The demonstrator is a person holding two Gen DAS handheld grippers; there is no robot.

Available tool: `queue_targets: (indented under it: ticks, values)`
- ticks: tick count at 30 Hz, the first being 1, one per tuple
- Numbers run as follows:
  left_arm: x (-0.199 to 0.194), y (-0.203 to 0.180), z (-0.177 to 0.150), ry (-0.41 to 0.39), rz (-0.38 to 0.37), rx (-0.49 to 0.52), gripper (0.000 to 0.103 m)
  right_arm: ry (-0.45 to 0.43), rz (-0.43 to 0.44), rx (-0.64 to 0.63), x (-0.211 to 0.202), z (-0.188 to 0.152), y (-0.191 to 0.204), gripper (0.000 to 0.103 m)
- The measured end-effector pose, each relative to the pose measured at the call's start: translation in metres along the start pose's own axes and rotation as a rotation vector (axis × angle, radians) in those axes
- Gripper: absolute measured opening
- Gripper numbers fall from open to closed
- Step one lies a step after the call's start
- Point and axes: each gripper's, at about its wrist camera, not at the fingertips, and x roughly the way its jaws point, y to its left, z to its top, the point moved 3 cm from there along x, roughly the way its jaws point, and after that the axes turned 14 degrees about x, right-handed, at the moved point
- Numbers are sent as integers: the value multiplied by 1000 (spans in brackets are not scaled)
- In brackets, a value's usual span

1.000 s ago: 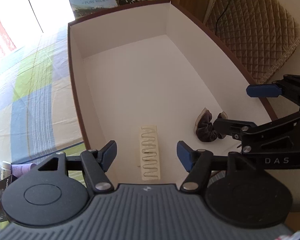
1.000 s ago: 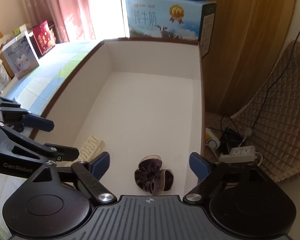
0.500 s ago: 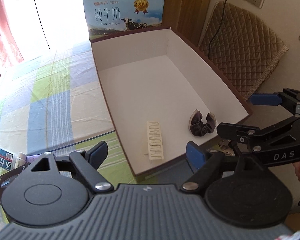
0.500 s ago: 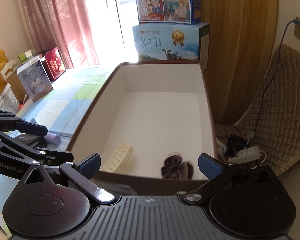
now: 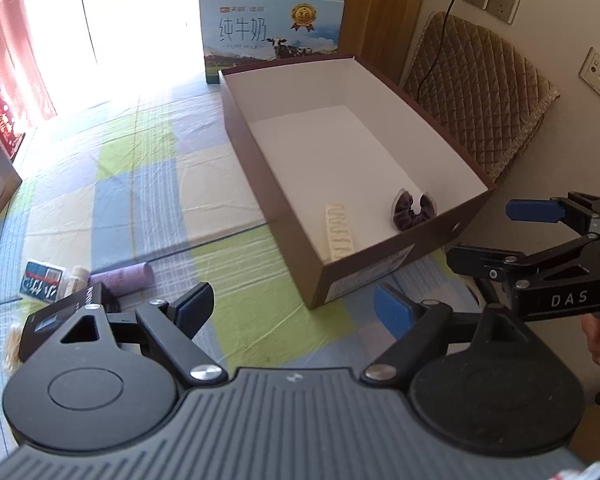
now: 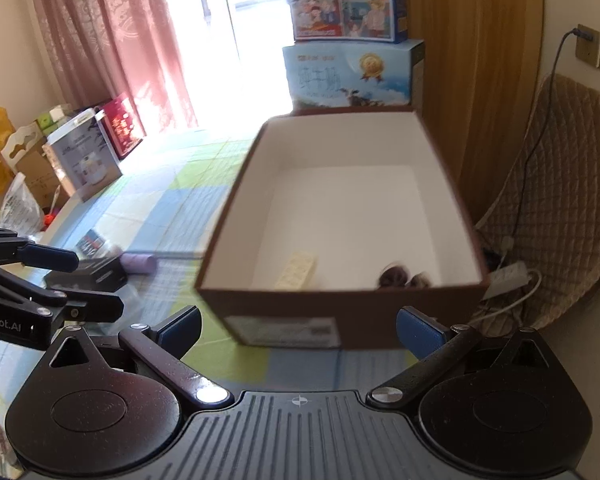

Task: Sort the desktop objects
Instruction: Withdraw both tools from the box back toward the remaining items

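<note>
I am holding both grippers above the checked cloth (image 5: pixel 140 184), short of the box (image 5: pixel 284 224). My left gripper (image 5: pixel 296 307) is gaping wide and carrying nothing; my right gripper (image 6: pixel 298 326) is gaping wide too, likewise bare. Inside the box, near its front wall, the comb (image 5: pixel 339 234) is lying flat, with the scrunchie (image 5: pixel 412 213) just to its right. Left of the box, a purple tube (image 5: pixel 122 282), a black box (image 5: pixel 66 312) and a small carton (image 5: pixel 41 285) are sitting close together.
</note>
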Motion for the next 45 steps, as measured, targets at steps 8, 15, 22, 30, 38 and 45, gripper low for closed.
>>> queue_targets:
  ticks: [8,15,22,30,38,45]
  values:
    - [-19,25,-50,30,30,-34,85,54,89,-38,10,-37,46,101]
    - [-29,57,-94,75,74,-108,85,90,182,-103,30,-56,92,101]
    - [-36,95,-127,96,164,-148,85,133,189,-118,58,-65,120,101]
    - [-27,140,-158,129,269,-108,84,163,142,-93,86,-71,127,101]
    - [-8,169,-175,154,277,-7,82,178,115,-76,111,-80,141,101]
    - [1,190,-182,159,243,0,82,180,143,-152,145,-88,177,101]
